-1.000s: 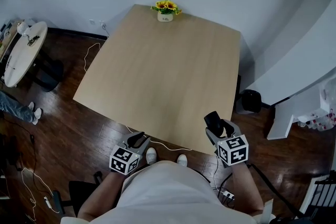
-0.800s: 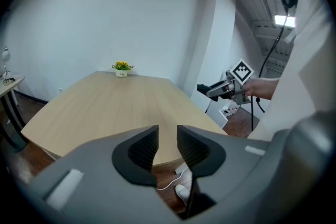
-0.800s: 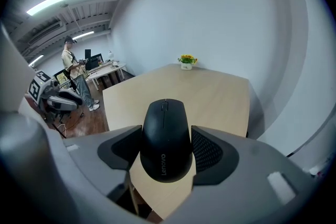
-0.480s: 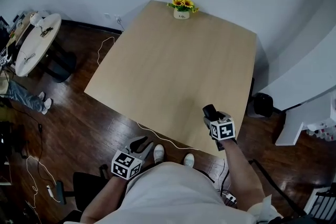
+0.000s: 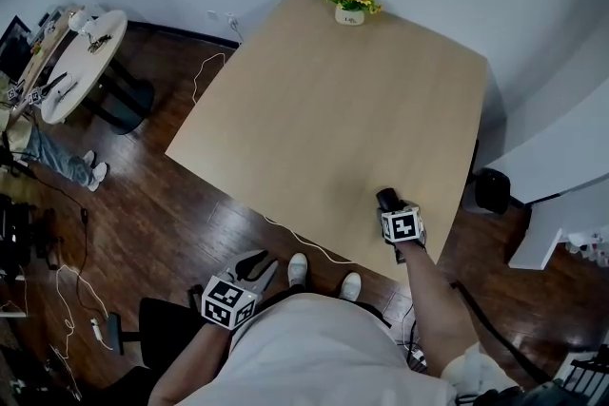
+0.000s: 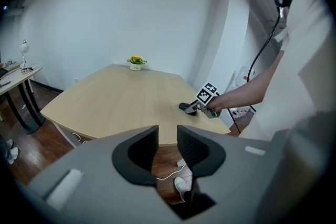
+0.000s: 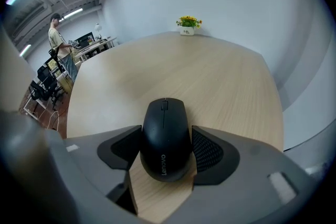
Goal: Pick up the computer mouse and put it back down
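Observation:
A black computer mouse (image 7: 165,139) lies on the wooden table (image 5: 333,109) near its front right corner. My right gripper (image 7: 167,147) is shut on it, both pads against its sides, though the jaws have just been opening a little. From above, the mouse (image 5: 386,200) pokes out ahead of the right gripper (image 5: 389,206). My left gripper (image 5: 255,260) hangs off the table over the floor. Its jaws stand a narrow gap apart, holding nothing. Past the left gripper (image 6: 167,147), the left gripper view shows the mouse (image 6: 187,108) low on the tabletop.
A small pot of yellow flowers (image 5: 350,5) stands at the table's far edge. A white cable (image 5: 304,242) runs across the wooden floor under the front edge. A round white side table (image 5: 81,62) is at far left, a black bin (image 5: 492,190) at right.
My right gripper has come down with the mouse, from above the table's front right corner onto the tabletop. The left gripper has drifted slightly and stays off the table.

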### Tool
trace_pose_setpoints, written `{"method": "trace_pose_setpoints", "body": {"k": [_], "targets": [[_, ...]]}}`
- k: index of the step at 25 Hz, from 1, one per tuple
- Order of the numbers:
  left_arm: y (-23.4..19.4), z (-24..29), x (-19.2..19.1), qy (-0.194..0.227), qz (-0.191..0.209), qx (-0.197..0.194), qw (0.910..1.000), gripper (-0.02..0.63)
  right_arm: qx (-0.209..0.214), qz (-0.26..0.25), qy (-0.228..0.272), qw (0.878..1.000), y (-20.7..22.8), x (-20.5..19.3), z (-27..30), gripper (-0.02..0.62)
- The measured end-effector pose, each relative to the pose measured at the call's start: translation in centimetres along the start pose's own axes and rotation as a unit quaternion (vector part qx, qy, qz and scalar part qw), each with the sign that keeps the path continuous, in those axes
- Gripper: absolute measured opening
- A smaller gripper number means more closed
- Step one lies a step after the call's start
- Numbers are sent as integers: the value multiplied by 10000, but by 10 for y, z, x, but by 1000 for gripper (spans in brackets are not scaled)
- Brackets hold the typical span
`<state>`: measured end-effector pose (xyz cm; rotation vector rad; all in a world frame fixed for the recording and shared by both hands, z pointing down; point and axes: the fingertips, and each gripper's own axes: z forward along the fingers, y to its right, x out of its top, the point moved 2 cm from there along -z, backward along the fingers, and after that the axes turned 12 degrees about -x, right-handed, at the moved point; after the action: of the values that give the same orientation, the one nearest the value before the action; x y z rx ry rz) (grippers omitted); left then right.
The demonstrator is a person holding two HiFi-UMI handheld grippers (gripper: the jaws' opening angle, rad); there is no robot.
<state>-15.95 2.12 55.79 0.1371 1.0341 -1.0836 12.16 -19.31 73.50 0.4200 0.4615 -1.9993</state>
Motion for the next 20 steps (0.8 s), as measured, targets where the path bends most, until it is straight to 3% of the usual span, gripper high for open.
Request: {"method": "trace_pose_setpoints", "body": {"k": [5, 9, 15, 20], "targets": [[-1, 4, 1, -14, 27, -37, 10000, 92, 132, 65, 0, 9999, -2, -2, 3, 310], [-1, 9, 8, -5, 109, -127, 9999, 92, 298, 112, 48, 9995, -7, -3, -4, 382], [0, 20, 14, -8, 202, -298, 9994, 92, 162, 182, 371, 9990, 3, -2, -28, 391], [4, 32, 22, 9, 309, -485, 9983, 92, 305, 427, 674, 9963, 9, -3, -72, 398]]}}
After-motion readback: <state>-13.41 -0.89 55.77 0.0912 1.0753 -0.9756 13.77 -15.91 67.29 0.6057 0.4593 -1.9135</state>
